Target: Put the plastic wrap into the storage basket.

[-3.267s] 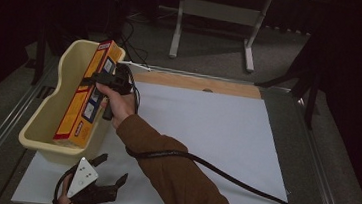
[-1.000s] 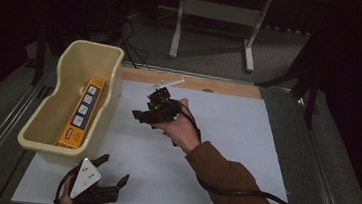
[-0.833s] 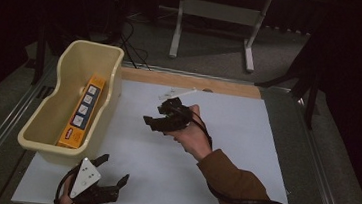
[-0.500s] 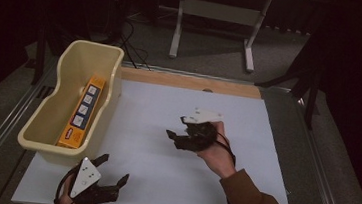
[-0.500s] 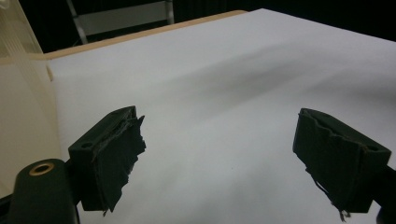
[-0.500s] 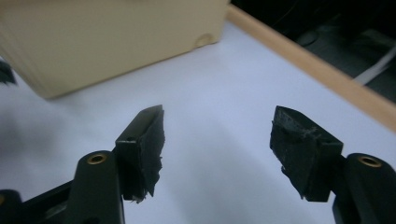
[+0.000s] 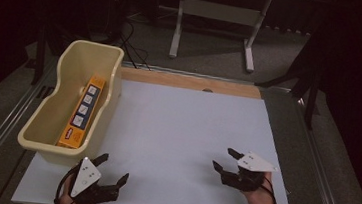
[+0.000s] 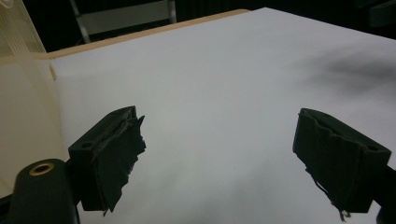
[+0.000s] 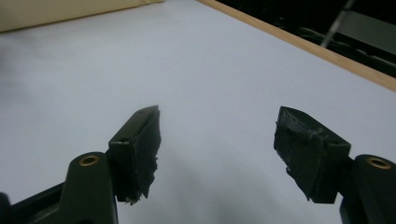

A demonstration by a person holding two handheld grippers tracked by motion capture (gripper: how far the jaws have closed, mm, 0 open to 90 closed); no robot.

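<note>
Box (image 7: 81, 111) lies in bin (image 7: 115, 58) at table's (image 7: 186, 127) left edge. Both hand-held grippers, left (image 7: 112, 170) and right (image 7: 226, 159), rest wide open, empty, near front edge; park them level.

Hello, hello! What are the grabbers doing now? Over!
Left gripper open, empty, near edge. Right gripper open, empty. Orange cardboard box lying inside cream plastic tub. White mat bare between them.

The high view looks forward and down over the whole bench (image 7: 186, 132). Each gripper view skims low and close across its white top (between its own jaws); all three share that surface.
</note>
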